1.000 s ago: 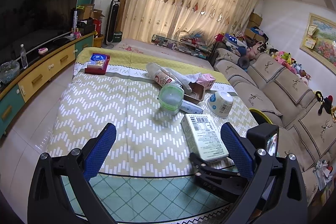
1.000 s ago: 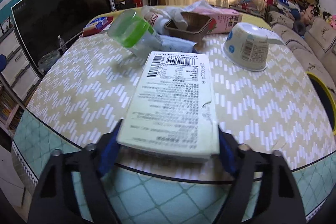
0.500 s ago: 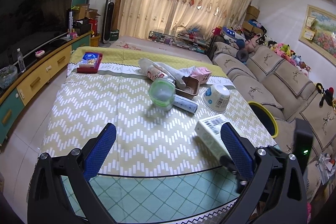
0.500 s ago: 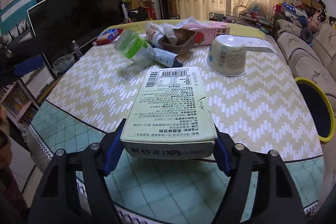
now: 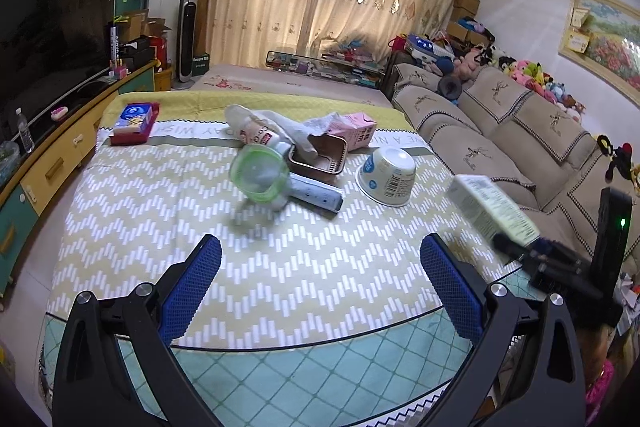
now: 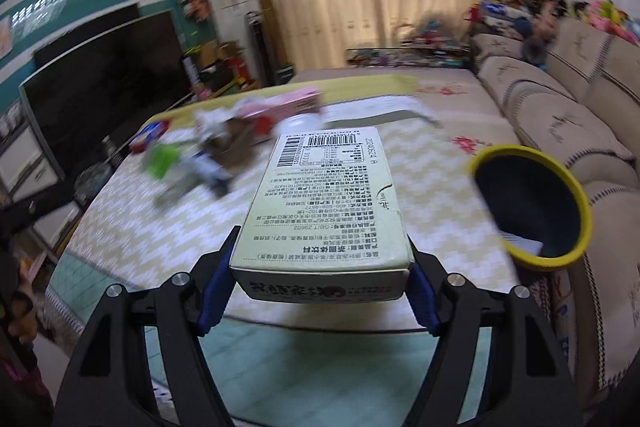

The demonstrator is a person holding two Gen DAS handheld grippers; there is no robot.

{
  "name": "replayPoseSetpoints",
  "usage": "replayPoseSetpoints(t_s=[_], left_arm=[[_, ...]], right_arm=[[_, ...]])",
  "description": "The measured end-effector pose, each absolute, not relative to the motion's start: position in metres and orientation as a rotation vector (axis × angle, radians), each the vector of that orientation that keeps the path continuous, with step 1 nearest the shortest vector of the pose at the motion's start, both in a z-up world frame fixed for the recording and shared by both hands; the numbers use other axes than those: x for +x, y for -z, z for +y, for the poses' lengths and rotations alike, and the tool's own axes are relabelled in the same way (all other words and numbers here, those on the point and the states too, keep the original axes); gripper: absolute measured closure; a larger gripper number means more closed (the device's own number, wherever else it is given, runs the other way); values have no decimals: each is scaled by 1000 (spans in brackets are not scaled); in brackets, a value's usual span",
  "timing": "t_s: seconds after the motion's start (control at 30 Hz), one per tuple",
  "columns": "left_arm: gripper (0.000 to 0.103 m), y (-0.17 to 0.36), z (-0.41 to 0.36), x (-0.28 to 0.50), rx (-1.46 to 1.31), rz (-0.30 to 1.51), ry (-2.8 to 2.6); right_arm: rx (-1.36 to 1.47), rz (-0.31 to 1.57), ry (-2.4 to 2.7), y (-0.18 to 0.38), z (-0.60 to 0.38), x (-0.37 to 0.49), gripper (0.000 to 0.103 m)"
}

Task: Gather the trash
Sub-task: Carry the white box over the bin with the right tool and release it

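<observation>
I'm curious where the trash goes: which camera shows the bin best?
The right wrist view: the yellow-rimmed bin shows its whole mouth beside the held box. The left wrist view shows no bin, only the table.

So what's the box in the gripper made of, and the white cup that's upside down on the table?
The box looks like thin matte cardboard: sharp folded edges, a tuck flap and a printed barcode. The white cup is probably paper or thin plastic, with a slight sheen and a printed label; the pictures can't settle which.
</observation>
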State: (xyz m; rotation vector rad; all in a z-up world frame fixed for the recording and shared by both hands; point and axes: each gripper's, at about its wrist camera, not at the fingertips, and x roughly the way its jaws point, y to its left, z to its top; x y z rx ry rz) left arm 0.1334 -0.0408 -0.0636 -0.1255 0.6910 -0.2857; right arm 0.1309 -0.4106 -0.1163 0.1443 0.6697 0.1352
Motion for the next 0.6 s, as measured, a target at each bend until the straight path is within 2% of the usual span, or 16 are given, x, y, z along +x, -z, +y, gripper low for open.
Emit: replayPoseSetpoints(t_s=[0.3, 0.6], left_arm=[[5, 68, -66, 153, -107, 711, 291], [5, 73, -83, 166, -78, 735, 272]], right_arm=[[218, 662, 71, 118, -518, 158, 34], [257, 754, 171, 162, -584, 218, 34]])
